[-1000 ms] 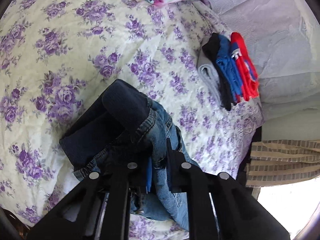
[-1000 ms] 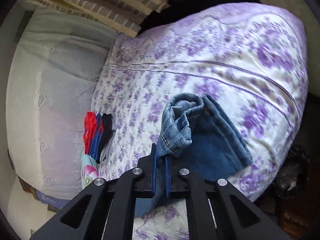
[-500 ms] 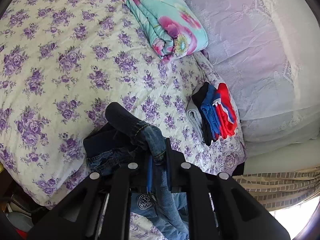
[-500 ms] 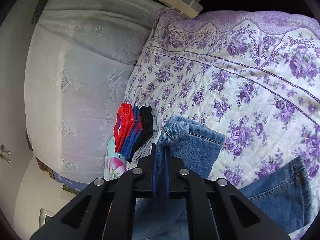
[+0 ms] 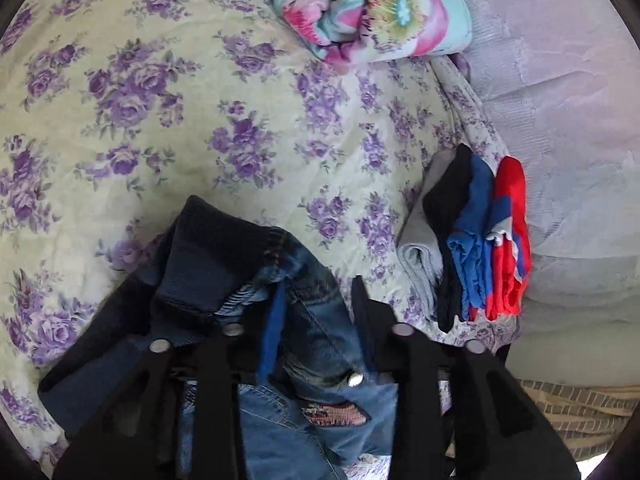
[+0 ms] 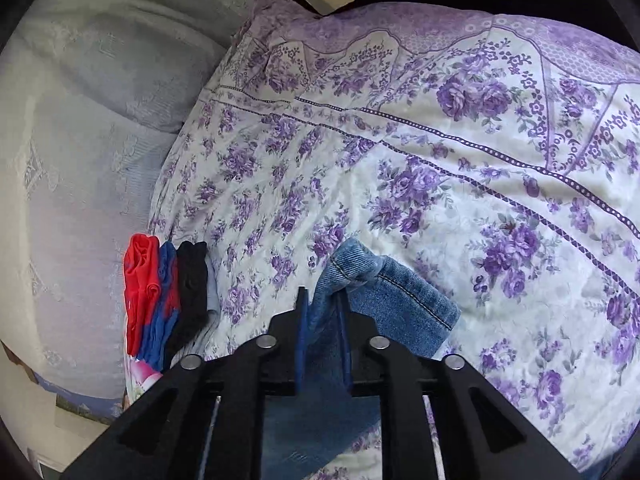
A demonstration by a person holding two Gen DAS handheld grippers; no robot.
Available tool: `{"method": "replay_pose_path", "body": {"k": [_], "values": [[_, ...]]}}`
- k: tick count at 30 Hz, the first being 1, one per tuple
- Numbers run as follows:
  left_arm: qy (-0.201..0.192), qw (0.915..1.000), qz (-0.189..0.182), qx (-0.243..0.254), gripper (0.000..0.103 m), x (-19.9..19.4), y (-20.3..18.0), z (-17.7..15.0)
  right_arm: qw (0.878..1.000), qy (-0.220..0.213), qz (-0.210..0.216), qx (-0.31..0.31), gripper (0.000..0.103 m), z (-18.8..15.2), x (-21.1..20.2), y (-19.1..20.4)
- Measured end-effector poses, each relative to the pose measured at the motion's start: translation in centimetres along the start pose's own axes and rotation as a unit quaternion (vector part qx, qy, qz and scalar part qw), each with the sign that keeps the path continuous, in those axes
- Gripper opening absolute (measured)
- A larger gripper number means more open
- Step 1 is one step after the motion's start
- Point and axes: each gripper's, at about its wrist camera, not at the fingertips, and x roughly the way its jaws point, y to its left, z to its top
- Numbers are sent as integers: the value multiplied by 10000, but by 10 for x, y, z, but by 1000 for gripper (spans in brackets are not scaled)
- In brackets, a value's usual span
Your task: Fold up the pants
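Observation:
The blue jeans [image 5: 224,264] lie bunched on the purple-flowered bedspread [image 5: 160,128]. In the left wrist view my left gripper [image 5: 318,292] has its jaws apart, with the denim waistband and its metal button lying loosely between the fingers. In the right wrist view my right gripper [image 6: 322,300] is shut on a hemmed leg end of the jeans [image 6: 384,292], just above the bedspread [image 6: 440,180].
A stack of folded clothes, grey, black, blue and red [image 5: 472,240], sits at the bed's right side, also in the right wrist view [image 6: 160,300]. A rolled floral blanket [image 5: 368,8] lies beyond. A pale lace-covered surface [image 6: 80,140] borders the bed.
The left gripper has opened and dropped closer to the bed, letting go of the waistband. The right gripper has carried the leg end lower and forward over the bedspread.

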Motion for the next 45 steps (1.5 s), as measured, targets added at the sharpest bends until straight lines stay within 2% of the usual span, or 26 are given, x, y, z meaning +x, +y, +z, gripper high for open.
{"method": "replay_pose_path", "body": {"k": [1, 2, 3, 6, 8, 15, 19, 24, 27, 29, 31, 34, 37, 41, 43, 44, 45], "values": [[25, 9998, -18, 182, 57, -4, -3, -2, 9998, -116, -69, -134, 41, -1, -4, 3], [-29, 9992, 133, 368, 66, -11, -5, -6, 9994, -220, -122, -244, 41, -2, -9, 5], [-102, 9983, 283, 500, 69, -17, -5, -9, 9991, -252, -118, -328, 41, -3, -13, 6], [-70, 9951, 459, 878, 69, -38, 7, -22, 9990, -213, -100, -376, 41, -8, -25, 4], [7, 9941, 588, 913, 69, -52, 22, -33, 9991, -170, -93, -384, 42, -12, -32, 3], [306, 9958, 690, 526, 69, -91, 92, -82, 9997, -45, -91, -244, 51, -40, -63, -14], [648, 9953, 633, 336, 69, -75, 119, -105, 9998, 35, -70, -179, 51, -59, -84, -22], [667, 9960, 499, 334, 68, -40, 122, -103, 9999, 19, -50, -119, 52, -83, -124, -38], [572, 9961, 609, 268, 53, -25, 122, -98, 9999, -51, -127, 36, 52, -97, -155, -56], [500, 9959, 718, 250, 35, -23, 122, -96, 9996, -83, -193, 197, 52, -108, -177, -74], [470, 9959, 730, 269, 24, -25, 122, -96, 9987, -74, -287, 404, 52, -124, -198, -95], [474, 9974, 491, 234, 22, -35, 124, -94, 9963, 71, -422, 740, 52, -152, -219, -129], [424, 9977, 393, 347, 21, -45, 115, -95, 9917, 218, -458, 1184, 54, -175, -222, -160], [321, 9980, 220, 500, 21, -59, 95, -95, 9856, 247, -114, 1667, 54, -187, -202, -179], [223, 9982, 163, 528, 21, -69, 91, -96, 9875, 241, 23, 1560, 52, -182, -188, -174], [151, 9984, 145, 518, 20, -74, 91, -97, 9896, 238, 4, 1418, 50, -178, -181, -171], [47, 9987, 147, 485, 20, -81, 93, -98, 9918, 216, -70, 1259, 31, -173, -175, -167]]}}
